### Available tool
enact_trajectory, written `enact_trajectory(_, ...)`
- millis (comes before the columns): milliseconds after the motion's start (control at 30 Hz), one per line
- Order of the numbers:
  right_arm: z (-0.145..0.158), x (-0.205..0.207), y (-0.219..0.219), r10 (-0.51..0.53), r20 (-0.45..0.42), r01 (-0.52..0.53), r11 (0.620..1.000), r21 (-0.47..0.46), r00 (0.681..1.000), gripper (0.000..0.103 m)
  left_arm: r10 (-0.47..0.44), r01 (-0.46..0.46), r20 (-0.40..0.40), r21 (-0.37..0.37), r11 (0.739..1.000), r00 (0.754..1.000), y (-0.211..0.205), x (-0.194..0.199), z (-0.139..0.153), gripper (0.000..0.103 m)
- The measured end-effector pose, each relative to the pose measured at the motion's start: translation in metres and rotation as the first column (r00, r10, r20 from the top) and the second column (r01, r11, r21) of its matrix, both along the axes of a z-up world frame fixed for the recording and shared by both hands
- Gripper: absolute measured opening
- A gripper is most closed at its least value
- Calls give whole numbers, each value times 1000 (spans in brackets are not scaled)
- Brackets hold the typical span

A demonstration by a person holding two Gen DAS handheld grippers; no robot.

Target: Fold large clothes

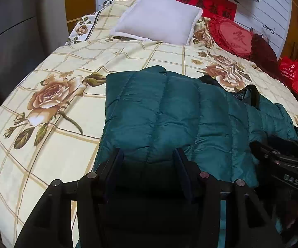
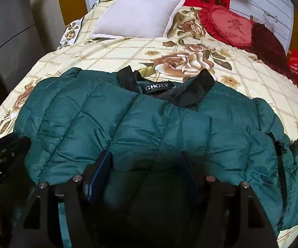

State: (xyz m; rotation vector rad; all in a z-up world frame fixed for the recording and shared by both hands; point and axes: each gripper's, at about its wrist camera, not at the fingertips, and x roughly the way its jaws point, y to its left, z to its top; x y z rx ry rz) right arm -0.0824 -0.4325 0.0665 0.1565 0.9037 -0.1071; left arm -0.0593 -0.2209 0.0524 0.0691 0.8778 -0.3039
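Note:
A teal quilted puffer jacket (image 1: pixel 169 111) lies spread on the bed, its black collar (image 2: pixel 190 91) and label toward the pillows. It also shows in the right wrist view (image 2: pixel 149 124). My left gripper (image 1: pixel 147 153) is open, its jaws wide apart over the jacket's near-left part. My right gripper (image 2: pixel 145 157) is open over the jacket's near middle. The right gripper's body (image 1: pixel 283 159) shows at the right of the left wrist view, and the left gripper's body (image 2: pixel 2 153) shows at the left of the right wrist view.
The bed has a cream floral bedspread (image 1: pixel 55 103). A white pillow (image 1: pixel 159 18), a red heart cushion (image 1: pixel 231 35) and a dark red cushion (image 1: pixel 262 53) lie at the head. A red bag (image 1: pixel 293 74) stands right of the bed. Grey cabinets (image 1: pixel 10 41) stand left.

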Motion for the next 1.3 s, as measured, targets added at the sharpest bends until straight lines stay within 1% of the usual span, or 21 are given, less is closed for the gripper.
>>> enact_trajectory(67, 9, -14, -5, -1, 14, 1, 1000, 6, 1000, 69, -2, 2, 6, -20, 1000, 1000, 1, -2, 5, 55)
enact_trajectory(200, 26, -47, -19, -22, 60, 24, 999, -24, 998, 70, -10, 13, 52, -60, 998, 999, 2, -11, 20, 55)
enact_trajectory(300, 30, -63, -34, -49, 58, 51, 998, -40, 997, 70, -25, 30, 64, -77, 997, 998, -1, -13, 23, 55)
enact_trajectory(367, 25, -69, -45, -77, 45, 79, 996, -48, 996, 70, -41, 45, 54, -88, 995, 998, -4, -11, 21, 55)
enact_trajectory(433, 15, -71, -55, -111, 18, 112, 992, -55, 994, 70, -51, 53, 24, -86, 995, 998, -7, -7, 13, 55)
enact_trajectory(533, -3, -71, -67, -132, -5, 131, 991, -15, 991, 70, -42, 41, -23, -63, 997, 999, -10, -1, -1, 55)
enact_trajectory(633, -14, -68, -70, -137, -8, 137, 991, -5, 991, 70, -39, 38, -20, -56, 998, 999, -11, -1, -5, 55)
enact_trajectory(733, -15, -67, -67, -134, -15, 133, 991, -28, 991, 70, -40, 39, -15, -47, 998, 999, -12, -3, -5, 55)
enact_trajectory(833, -9, -68, -66, -139, -24, 139, 990, -16, 990, 70, -40, 39, -16, -46, 998, 999, -12, -4, -5, 55)
enact_trajectory(1000, 11, -86, -66, -167, 40, 168, 985, -25, 985, 70, -33, 33, -13, -50, 998, 999, -12, -4, -4, 55)
enact_trajectory(1067, 8, -87, -69, -182, 27, 183, 983, -20, 983, 70, -36, 35, -9, -52, 998, 999, -11, -5, -1, 55)
enact_trajectory(1133, -7, -82, -72, -195, -27, 194, 981, -31, 981, 71, -41, 41, -4, -46, 998, 999, -13, -6, 0, 55)
enact_trajectory(1167, -13, -80, -72, -191, -44, 190, 981, -31, 981, 72, -43, 43, -4, -40, 998, 999, -14, -6, 0, 55)
enact_trajectory(1200, -17, -79, -73, -191, -38, 190, 981, -37, 981, 77, -46, 45, -3, -36, 998, 999, -15, -7, 0, 55)
enact_trajectory(1300, -18, -80, -76, -200, -39, 199, 980, -25, 979, 79, -52, 52, -5, -47, 998, 999, -16, -9, 2, 55)
